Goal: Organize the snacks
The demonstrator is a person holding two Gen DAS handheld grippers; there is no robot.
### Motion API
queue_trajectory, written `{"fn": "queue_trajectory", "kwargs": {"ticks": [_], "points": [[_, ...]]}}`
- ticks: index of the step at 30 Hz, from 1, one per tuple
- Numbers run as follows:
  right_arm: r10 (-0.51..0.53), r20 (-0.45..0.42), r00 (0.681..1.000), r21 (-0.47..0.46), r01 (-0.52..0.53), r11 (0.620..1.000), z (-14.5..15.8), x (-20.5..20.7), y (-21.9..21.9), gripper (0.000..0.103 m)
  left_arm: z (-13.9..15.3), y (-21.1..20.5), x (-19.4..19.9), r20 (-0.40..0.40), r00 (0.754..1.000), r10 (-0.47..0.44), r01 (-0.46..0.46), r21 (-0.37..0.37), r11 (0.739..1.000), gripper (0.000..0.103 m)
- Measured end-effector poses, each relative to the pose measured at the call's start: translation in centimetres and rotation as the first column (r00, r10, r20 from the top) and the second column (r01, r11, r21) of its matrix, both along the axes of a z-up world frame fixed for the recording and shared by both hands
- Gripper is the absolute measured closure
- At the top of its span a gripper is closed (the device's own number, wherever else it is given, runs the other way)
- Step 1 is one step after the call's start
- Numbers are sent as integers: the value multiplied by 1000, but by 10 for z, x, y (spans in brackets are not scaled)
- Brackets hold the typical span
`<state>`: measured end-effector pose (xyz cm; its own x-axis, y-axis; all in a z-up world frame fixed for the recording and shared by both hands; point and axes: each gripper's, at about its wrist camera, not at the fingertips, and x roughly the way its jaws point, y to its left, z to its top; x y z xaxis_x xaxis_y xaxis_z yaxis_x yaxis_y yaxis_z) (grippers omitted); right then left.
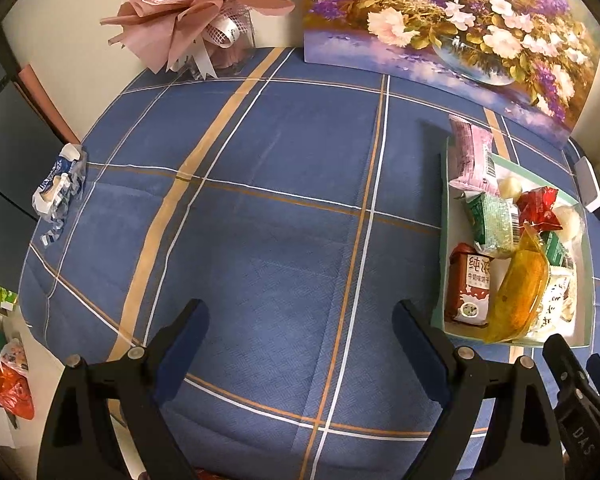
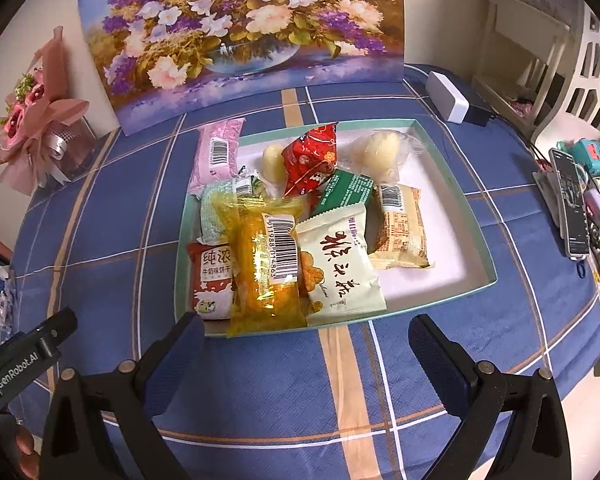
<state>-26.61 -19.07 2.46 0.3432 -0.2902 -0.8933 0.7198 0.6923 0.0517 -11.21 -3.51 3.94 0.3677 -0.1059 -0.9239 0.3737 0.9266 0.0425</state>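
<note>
1. Snacks lie heaped in a shallow tray with a teal rim and white floor, which sits on a table covered by a blue plaid cloth.
2. At the tray's near edge, in the right wrist view, a yellow see-through packet with a barcode lies across the pile, its near end overhanging the rim.
3. Just beside it on one side is a red-brown biscuit packet; on the other side is a pale green packet with large dark characters.
4. Behind these lie a light green packet, a dark green packet, a tan packet, a red packet and two clear-wrapped pale round sweets.
5. A pink packet leans over the tray's far left corner, partly outside the rim.
6. The tray's right part shows bare white floor.
7. The right gripper hangs just short of the tray's near rim, angled down, its fingers spread wide and holding nothing.
8. The left gripper hangs over bare cloth to the left of the tray, fingers likewise spread wide with nothing between them.
9. A flower painting stands against the wall behind the tray, with a pink bouquet to its left.
10. A crumpled blue-and-white wrapper lies at the table's left edge, well apart from the tray.
11. A white box and a phone lie toward the table's right side.
</note>
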Motion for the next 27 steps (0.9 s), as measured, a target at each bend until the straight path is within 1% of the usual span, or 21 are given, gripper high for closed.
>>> {"fn": "queue_trajectory", "kwargs": {"ticks": [10,18,27], "points": [[9,-7,1000,-6,-9,1000,-2,3,2,0,0,-1,0,-5,1000,-2,2,3,1000,10],[13,-7,1000,-10,-13,1000,-3,3,2,0,-4,0,2,-24,1000,10,-10,5,1000,10],[5,-11,1000,-3,-5,1000,-4,2,0,0,-8,0,4,-33,999,9,-8,19,1000,10]]}}
